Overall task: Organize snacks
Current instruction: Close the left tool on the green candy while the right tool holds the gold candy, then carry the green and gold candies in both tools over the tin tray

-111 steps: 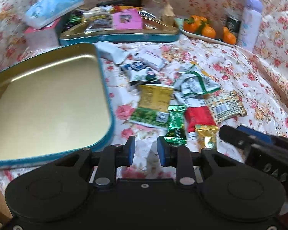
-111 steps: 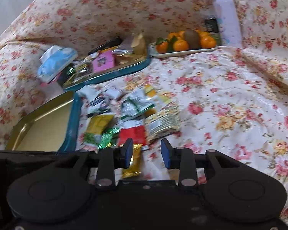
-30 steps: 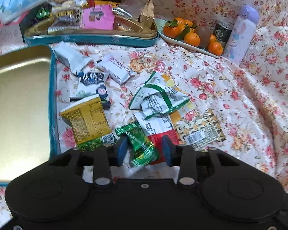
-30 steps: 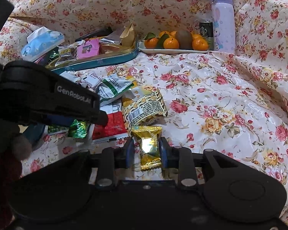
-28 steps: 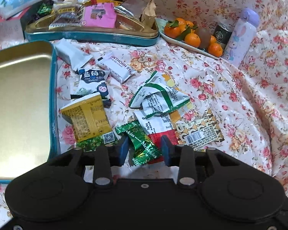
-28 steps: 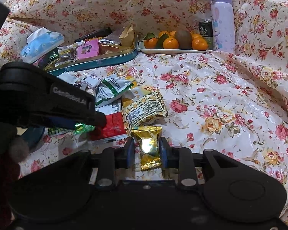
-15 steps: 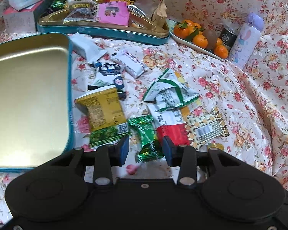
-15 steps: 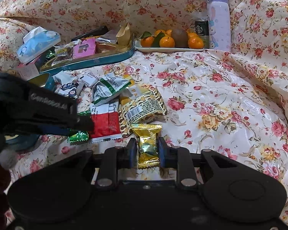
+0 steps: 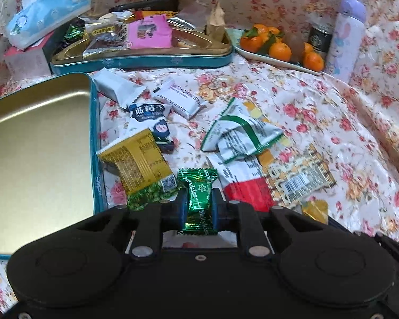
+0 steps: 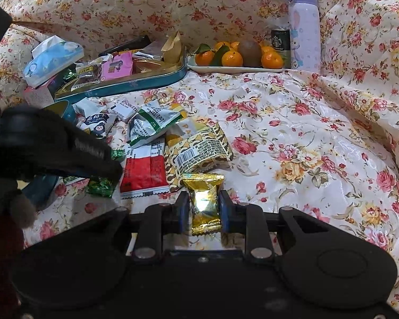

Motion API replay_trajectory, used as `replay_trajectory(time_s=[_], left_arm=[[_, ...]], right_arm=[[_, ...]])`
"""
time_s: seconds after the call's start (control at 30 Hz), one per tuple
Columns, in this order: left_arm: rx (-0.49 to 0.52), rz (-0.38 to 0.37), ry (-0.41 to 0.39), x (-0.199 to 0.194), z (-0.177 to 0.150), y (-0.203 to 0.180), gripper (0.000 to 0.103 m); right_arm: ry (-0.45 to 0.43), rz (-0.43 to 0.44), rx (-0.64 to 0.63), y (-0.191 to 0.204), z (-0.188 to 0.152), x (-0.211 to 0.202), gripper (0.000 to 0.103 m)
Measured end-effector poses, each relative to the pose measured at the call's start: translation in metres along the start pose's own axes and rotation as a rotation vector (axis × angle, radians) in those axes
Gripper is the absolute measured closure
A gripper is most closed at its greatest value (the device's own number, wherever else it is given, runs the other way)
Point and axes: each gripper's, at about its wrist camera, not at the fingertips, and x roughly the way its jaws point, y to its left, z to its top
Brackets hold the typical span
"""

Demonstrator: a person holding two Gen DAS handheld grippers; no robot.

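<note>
While the left gripper point(image 9: 198, 205) was clamped on the green candy point(image 9: 198, 199), the right gripper point(image 10: 204, 210) was closed on the gold candy point(image 10: 204, 204); each candy stood upright between its pads. Just beyond lay the loose snack packets point(image 9: 239, 138) on the floral cloth point(image 10: 292, 133), beside the empty tin tray point(image 9: 95, 143). Farther back sat the filled tin point(image 9: 146, 59) and the oranges point(image 10: 231, 58).

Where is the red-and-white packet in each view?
Left wrist: red-and-white packet sits low, right of centre, beside the green candy.
Right wrist: the packet lies left of centre, left of the gold candy.
Shared landmark: purple bottle.
</note>
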Motion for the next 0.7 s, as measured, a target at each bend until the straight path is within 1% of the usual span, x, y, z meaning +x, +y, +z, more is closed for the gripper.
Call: replay_trajectory(time_s=[0.07, 0.13, 0.37, 0.53, 0.7], left_arm=[[-0.003, -0.019, 0.009, -0.004, -0.003, 0.002, 0.080], [-0.005, -0.020, 0.011, -0.009, -0.006, 0.004, 0.080], [-0.030, -0.037, 0.020, -0.036, -0.026, 0.018, 0.080], [-0.041, -0.036, 0.036, -0.057, -0.046, 0.034, 0.080], [-0.062, -0.013, 0.044, -0.077, -0.068, 0.053, 0.080]], right_arm=[[0.001, -0.004, -0.001, 0.000, 0.000, -0.001, 0.080], [0.006, 0.000, 0.009, -0.001, 0.000, -0.003, 0.081], [0.022, 0.002, 0.015, 0.002, -0.006, -0.022, 0.081], [0.032, 0.021, -0.033, 0.016, -0.020, -0.047, 0.081], [0.061, 0.061, -0.078, 0.031, -0.038, -0.070, 0.081]])
